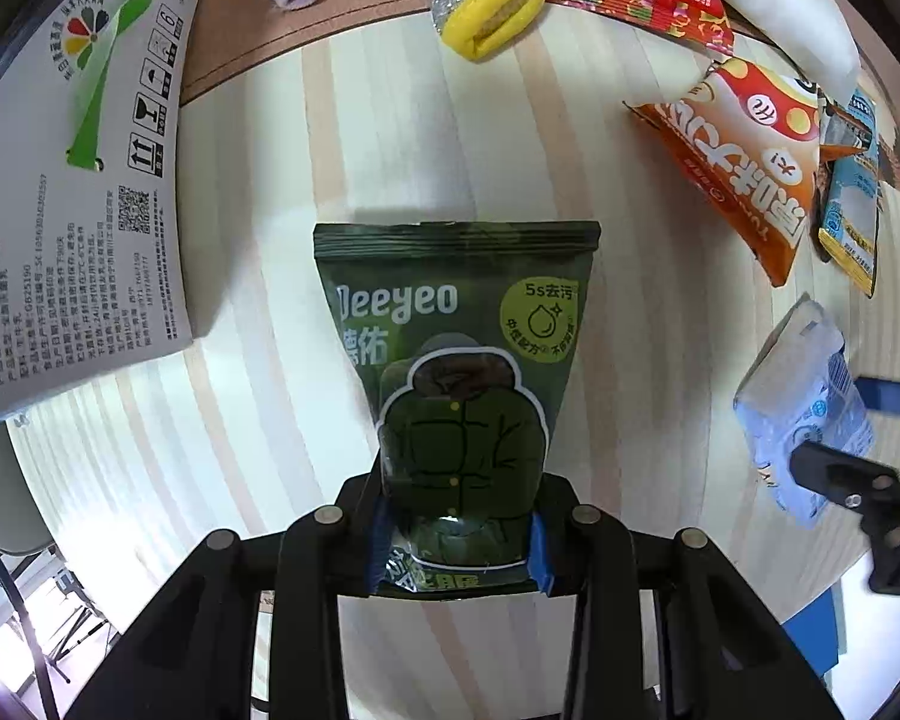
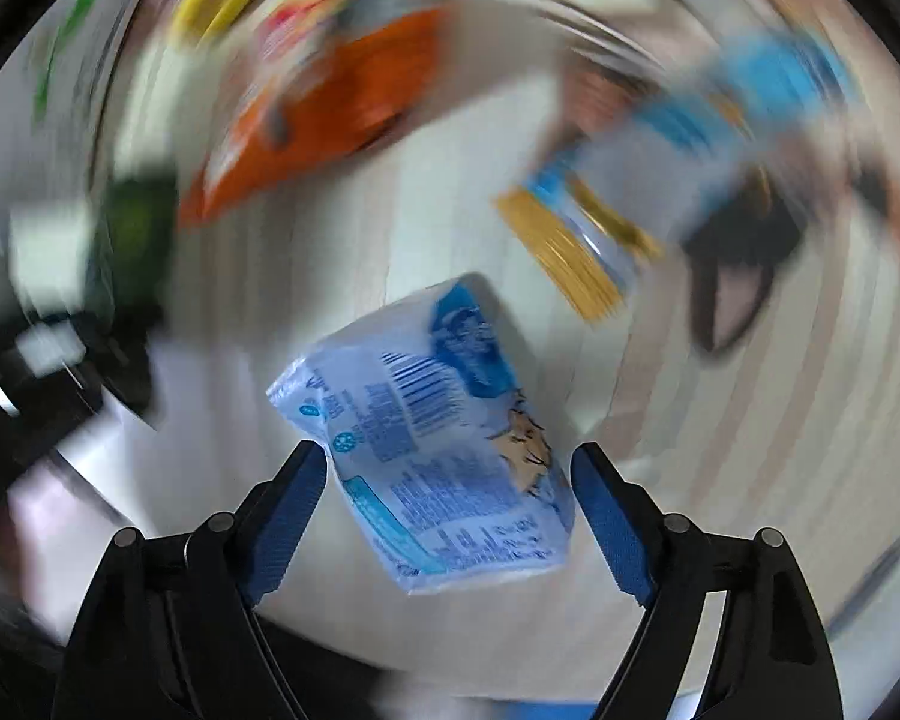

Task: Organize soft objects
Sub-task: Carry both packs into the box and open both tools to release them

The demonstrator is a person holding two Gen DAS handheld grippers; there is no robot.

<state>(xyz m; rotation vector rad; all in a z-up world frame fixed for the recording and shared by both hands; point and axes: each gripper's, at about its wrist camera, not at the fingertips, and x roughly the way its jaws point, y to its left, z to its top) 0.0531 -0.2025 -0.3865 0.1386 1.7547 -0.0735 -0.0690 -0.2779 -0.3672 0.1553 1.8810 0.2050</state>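
Dark green, the Deeyeo pouch (image 1: 459,384) sits pinched at its lower end between the blue pads of the left gripper (image 1: 457,546), above the middle of the striped table (image 1: 240,420). The right gripper (image 2: 450,516) stands wide apart, its fingers (image 2: 285,516) on either side of a pale blue pack (image 2: 444,438); contact cannot be told. Toward the far edge lie an orange bag (image 1: 732,156) and a yellow sponge (image 1: 498,6). A white carton (image 1: 72,180) stands at the left edge.

Our left gripper (image 1: 456,546) pinches tight on something between its pads. Our right gripper (image 2: 450,510) has its fingers spread wide.
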